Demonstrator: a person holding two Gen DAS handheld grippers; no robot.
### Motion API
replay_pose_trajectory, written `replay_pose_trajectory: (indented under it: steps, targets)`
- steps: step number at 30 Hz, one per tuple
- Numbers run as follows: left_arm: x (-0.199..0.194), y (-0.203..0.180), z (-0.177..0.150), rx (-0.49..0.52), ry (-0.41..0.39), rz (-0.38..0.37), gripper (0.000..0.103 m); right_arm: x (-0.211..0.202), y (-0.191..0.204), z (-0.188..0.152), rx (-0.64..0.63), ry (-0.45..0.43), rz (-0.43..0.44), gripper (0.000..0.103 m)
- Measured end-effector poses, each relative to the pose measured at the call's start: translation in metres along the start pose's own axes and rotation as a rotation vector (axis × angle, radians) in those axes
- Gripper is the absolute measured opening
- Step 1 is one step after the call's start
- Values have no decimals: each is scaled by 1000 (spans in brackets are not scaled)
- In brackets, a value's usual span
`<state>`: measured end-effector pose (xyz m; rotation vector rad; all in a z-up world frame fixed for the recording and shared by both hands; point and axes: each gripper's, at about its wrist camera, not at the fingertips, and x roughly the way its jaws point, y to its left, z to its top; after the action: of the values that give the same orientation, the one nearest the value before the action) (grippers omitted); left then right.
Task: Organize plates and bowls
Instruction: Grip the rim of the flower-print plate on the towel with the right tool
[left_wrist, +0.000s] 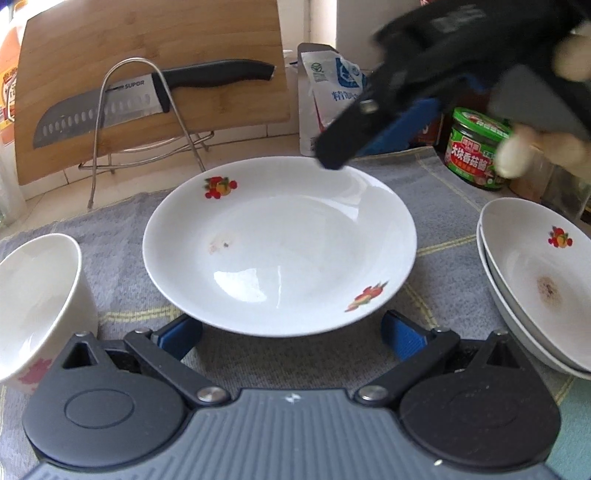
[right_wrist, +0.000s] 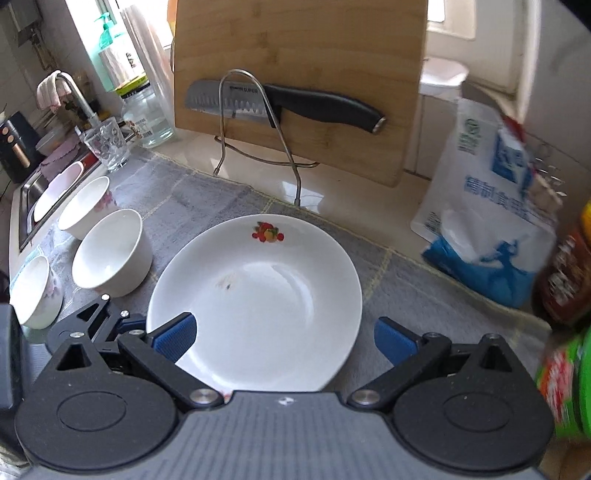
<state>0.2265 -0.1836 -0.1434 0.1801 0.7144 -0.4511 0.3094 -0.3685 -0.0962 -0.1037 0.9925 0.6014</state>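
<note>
A white plate with fruit prints (left_wrist: 279, 245) lies on the grey cloth, also in the right wrist view (right_wrist: 258, 299). My left gripper (left_wrist: 291, 338) is open, its blue pads just short of the plate's near rim. My right gripper (right_wrist: 284, 339) is open above the plate's near part; in the left wrist view it hangs blurred over the plate's far right rim (left_wrist: 369, 129). Two stacked plates (left_wrist: 535, 280) sit at the right. A white bowl (left_wrist: 37, 306) sits at the left; three bowls (right_wrist: 112, 253) show in the right wrist view.
A cutting board (right_wrist: 299, 81) with a knife (right_wrist: 288, 101) on a wire rack stands behind. A salt bag (right_wrist: 484, 229) and jars (left_wrist: 476, 147) stand at the right. A sink (right_wrist: 48, 184), glass (right_wrist: 107, 147) and jar stand at the left.
</note>
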Motion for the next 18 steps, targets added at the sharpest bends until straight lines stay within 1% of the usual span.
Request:
replay_pose_trajectory:
  steps: [4,10,18]
  targets:
    - [0,0,-1,1,-10,-1,103,22,-10,17,-36,39,39,103]
    - [1,-1,-1,-6,-22,8,103,55,-28,36,-18,81,131,103]
    - [2,-1,0,-10,-26,11,103,77,-39,48,-8,113,271,103]
